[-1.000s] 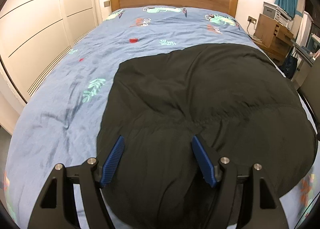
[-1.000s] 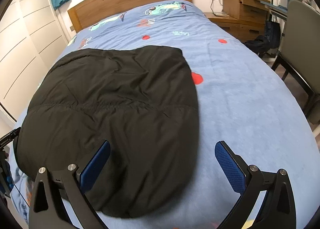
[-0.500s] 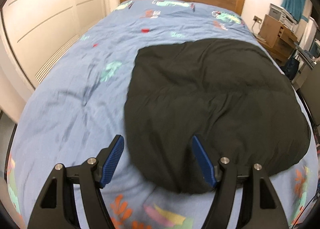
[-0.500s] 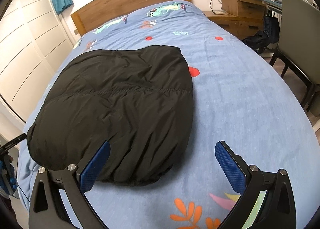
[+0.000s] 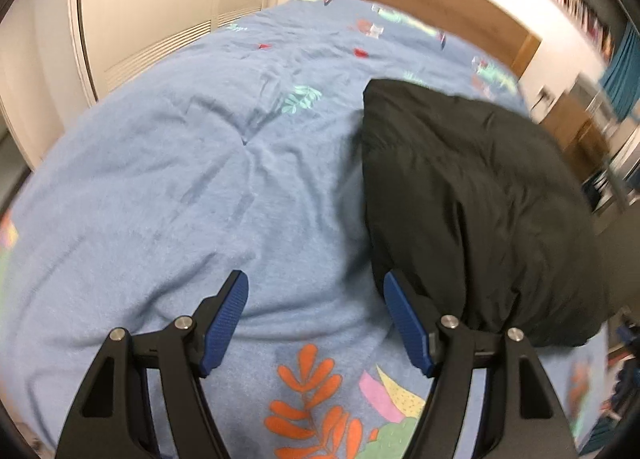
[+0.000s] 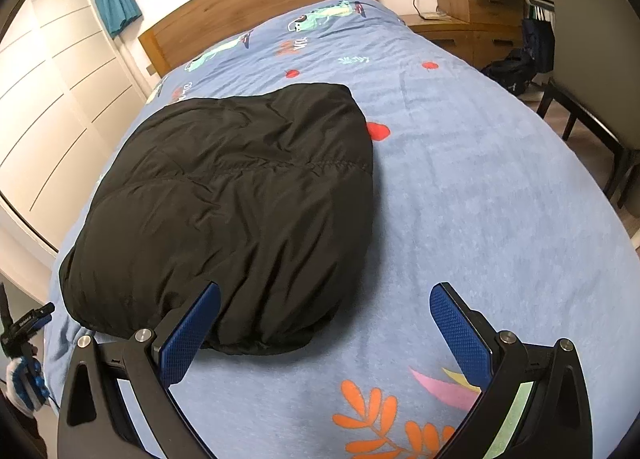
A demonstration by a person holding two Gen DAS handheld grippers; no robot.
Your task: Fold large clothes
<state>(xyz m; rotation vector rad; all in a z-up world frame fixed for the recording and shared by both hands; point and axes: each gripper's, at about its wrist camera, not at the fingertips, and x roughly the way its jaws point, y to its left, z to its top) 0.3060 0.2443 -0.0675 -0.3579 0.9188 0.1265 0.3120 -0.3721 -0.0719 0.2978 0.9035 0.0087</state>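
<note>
— Left claw (image 5: 316, 319): what differs from a second ago?
— It has swung left off the black padded jacket (image 5: 472, 195); its spread fingers now frame bare blue bedspread (image 5: 168, 163), grasping nothing. Right claw (image 6: 325, 329) has pulled back toward the foot of the bed, released too.
— Count?
— One jacket, folded into a bundle on the bed; two claws.
— Around?
— White wardrobe (image 6: 48, 107) on the left, wooden headboard (image 6: 256, 3) beyond, nightstand (image 6: 460, 33) and chair (image 6: 592, 59) on the right. Nothing blocks the jacket.
</note>
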